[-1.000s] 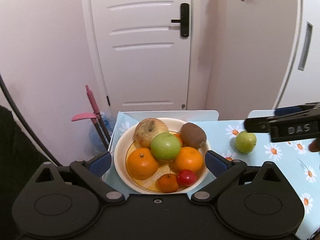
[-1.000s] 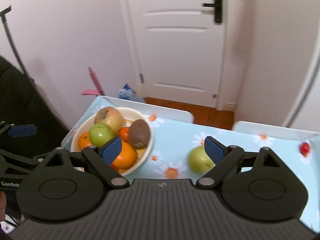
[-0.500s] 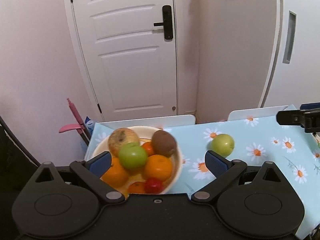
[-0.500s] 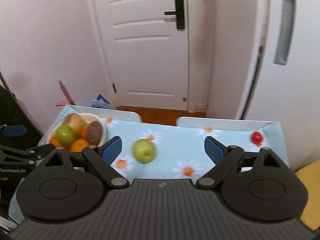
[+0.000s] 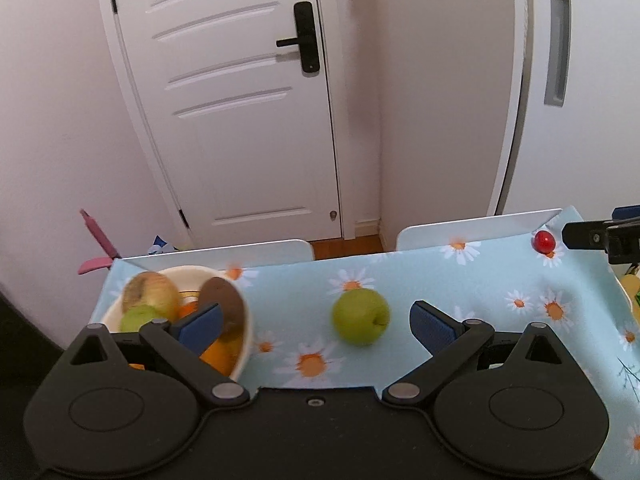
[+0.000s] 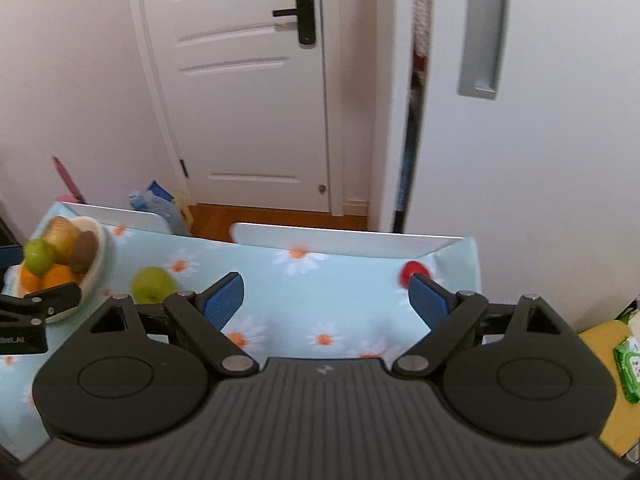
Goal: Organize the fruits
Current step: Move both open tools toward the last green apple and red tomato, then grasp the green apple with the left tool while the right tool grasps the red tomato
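Pale blue daisy-print tabletop (image 5: pixel 420 280) set before a white panelled door (image 5: pixel 240 120) with a black handle (image 5: pixel 304 38), pale walls either side, wood floor (image 6: pixel 276 220) beyond the far edge. Loose on the cloth: a green apple (image 5: pixel 360 316) near the middle, a small red fruit (image 5: pixel 544 241) at the far right corner; at the left end, a cream bowl (image 5: pixel 246 344) heaped with fruit. Left claw (image 5: pixel 316 322) wide, nothing held, apple between its pads; right claw (image 6: pixel 326 300) likewise wide, empty.
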### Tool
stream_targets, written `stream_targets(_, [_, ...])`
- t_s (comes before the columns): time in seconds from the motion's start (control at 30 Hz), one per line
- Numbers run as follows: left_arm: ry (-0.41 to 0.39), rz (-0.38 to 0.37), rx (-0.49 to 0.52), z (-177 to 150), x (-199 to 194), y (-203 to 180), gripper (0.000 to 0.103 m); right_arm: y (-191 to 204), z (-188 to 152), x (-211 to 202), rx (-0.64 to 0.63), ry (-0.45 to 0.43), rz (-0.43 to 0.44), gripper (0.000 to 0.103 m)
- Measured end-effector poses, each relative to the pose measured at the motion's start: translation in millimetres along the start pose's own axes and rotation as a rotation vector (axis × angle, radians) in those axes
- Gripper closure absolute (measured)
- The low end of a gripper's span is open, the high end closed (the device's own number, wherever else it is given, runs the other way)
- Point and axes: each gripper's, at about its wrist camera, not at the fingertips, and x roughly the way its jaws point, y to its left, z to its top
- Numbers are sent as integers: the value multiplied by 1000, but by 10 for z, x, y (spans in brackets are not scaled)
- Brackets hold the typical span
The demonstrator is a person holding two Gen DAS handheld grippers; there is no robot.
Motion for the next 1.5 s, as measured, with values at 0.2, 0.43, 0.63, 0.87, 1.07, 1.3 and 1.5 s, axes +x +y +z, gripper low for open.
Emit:
stream_targets(0.2, [23, 53, -21, -40, 323, -249, 2, -286, -69, 387, 19, 18, -24, 0])
stream_targets(0.43, [46, 111, -30, -88, 720, -424, 4, -464, -174, 813, 60, 46, -57, 2])
stream_targets(0.63, [63, 130, -39, -131, 1028, -499, 11, -520, -244, 1057, 72, 40, -78, 2])
stream_targets(0.87, [111, 147, -49, -180, 1235, -550, 31, -525, -283, 1249, 51, 45, -91, 10])
stream_targets(1.07, [116, 144, -49, -193, 1260, -575, 42, -561, -292, 1377, 50, 44, -117, 20])
stream_targets(1.3, [122, 148, -56, -189, 1243, -586, 42, -587, -257, 1465, 28, 29, -147, 31])
stream_targets(1.5, [123, 146, -60, -188, 1234, -579, 42, -577, -266, 1506, 11, 21, -170, 37])
